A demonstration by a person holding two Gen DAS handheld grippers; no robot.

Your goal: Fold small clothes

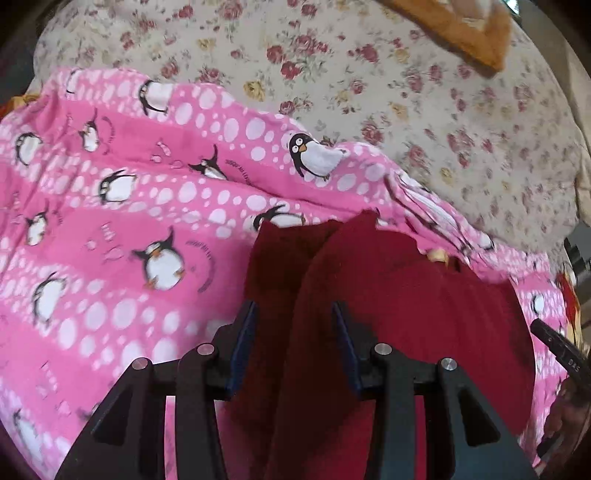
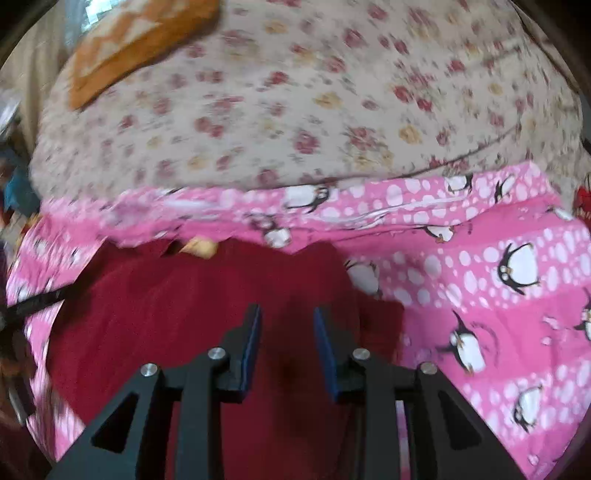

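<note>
A dark red garment (image 1: 406, 295) lies on a pink penguin-print cloth (image 1: 129, 221). In the left wrist view my left gripper (image 1: 293, 310) has its jaws apart with a bunched fold of the red garment between the pads and running up past them. In the right wrist view the red garment (image 2: 166, 295) spreads under my right gripper (image 2: 287, 314), whose jaws stand a little apart with red fabric between them; the grip itself is not clear. The pink cloth (image 2: 498, 277) extends to the right.
A cream floral bedsheet (image 1: 369, 92) covers the bed behind the cloths. An orange patterned cushion (image 1: 461, 26) lies at the far edge, also in the right wrist view (image 2: 140, 40). The other gripper's black tip (image 1: 554, 343) shows at the right edge.
</note>
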